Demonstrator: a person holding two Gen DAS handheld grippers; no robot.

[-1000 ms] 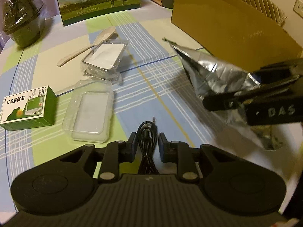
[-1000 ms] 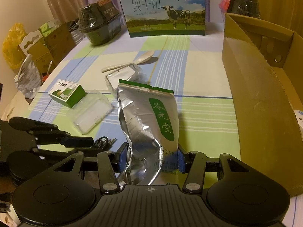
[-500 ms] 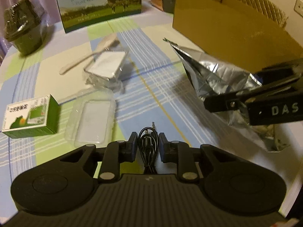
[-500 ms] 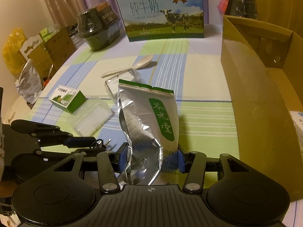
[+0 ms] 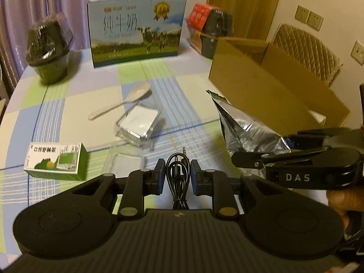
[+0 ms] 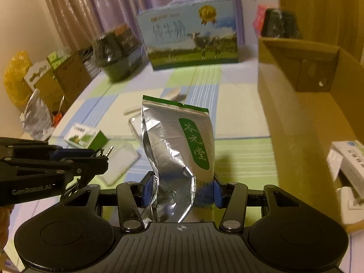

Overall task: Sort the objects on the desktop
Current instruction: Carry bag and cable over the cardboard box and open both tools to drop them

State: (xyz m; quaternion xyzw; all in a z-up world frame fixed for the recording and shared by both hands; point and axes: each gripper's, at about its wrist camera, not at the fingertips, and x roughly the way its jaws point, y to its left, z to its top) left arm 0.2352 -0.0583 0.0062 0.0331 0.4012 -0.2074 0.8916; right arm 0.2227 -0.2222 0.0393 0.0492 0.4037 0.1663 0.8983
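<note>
Purple curtains hang behind a tabletop covered in a checked cloth of green, blue and cream.

Both claws are held low over the near edge, pointing across the tabletop toward 12 o'clock. From the left wrist view the right claw reaches in from 3 o'clock, with part of a hand under it. From the right wrist view the left claw reaches in from 9 o'clock.

An open cardboard box stands at 2 o'clock on the tabletop; inside it lies a white carton with blue print. A clear plastic box with white contents sits near the middle, a pale spoon just beyond it at 11 o'clock. A clear plastic lid lies nearer, beside a green-and-white carton at 9 o'clock. At 12 o'clock stands a milk carton case with a cow on it, and at 10 o'clock a dark wrapped tub.

The left claw is closed narrowly on a coiled black audio cable, whose plugs stick out ahead of the fingertips. The right claw grips a silver foil pouch with a green label by its lower end, holding it upright above the tabletop, just left of the cardboard box.
</note>
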